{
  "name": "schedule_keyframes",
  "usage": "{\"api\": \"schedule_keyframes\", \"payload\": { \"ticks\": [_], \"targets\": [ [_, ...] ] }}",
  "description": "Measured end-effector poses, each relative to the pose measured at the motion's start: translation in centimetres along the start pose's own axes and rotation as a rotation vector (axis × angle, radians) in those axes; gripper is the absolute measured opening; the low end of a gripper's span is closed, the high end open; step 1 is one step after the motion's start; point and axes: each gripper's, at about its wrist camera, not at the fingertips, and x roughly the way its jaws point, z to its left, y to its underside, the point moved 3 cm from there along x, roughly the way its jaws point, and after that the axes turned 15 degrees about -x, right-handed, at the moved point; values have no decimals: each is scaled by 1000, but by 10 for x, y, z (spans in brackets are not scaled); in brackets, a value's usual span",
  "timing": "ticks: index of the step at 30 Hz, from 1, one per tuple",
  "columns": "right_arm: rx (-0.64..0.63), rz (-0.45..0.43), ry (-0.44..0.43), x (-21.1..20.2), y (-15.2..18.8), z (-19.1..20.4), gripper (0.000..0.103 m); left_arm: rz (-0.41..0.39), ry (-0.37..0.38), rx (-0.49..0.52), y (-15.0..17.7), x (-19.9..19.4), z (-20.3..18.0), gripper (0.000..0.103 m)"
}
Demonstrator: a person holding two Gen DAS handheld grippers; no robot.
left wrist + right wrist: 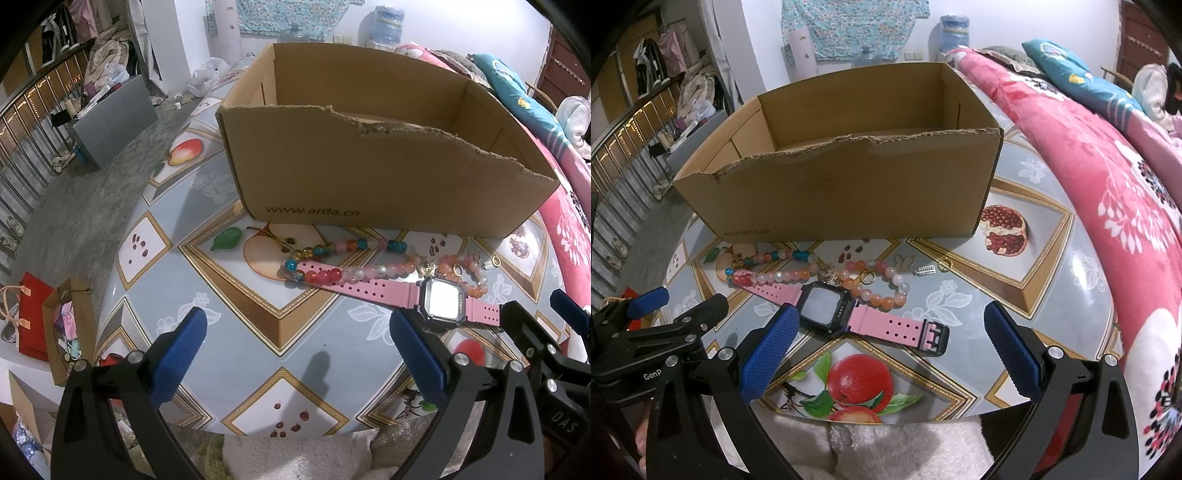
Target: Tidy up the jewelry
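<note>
An open cardboard box (369, 177) (849, 199) stands on the table. In front of it lie a pink-strap digital watch (439, 301) (827, 308), a multicoloured bead bracelet (332, 258) (768, 267), an orange-pink bead bracelet (469, 277) (882, 284), gold rings (943, 264) and a small silver charm (925, 271). My left gripper (299, 354) is open and empty, just short of the watch on its left. My right gripper (892, 347) is open and empty, with the watch's buckle end between its fingers' line.
The table (229, 332) has a fruit-patterned glossy cover and a near edge close below the grippers. A pink floral bed quilt (1108, 206) borders the right side. Floor, railing (22, 122) and paper bags (55, 325) lie to the left.
</note>
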Motion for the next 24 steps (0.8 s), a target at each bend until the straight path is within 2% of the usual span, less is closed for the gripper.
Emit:
{"api": "schedule_keyframes", "payload": {
  "ticks": [24],
  "targets": [
    [-1,-4,0,0,1,0,96,-4,2,1,-8,-2,4,97]
  ]
}}
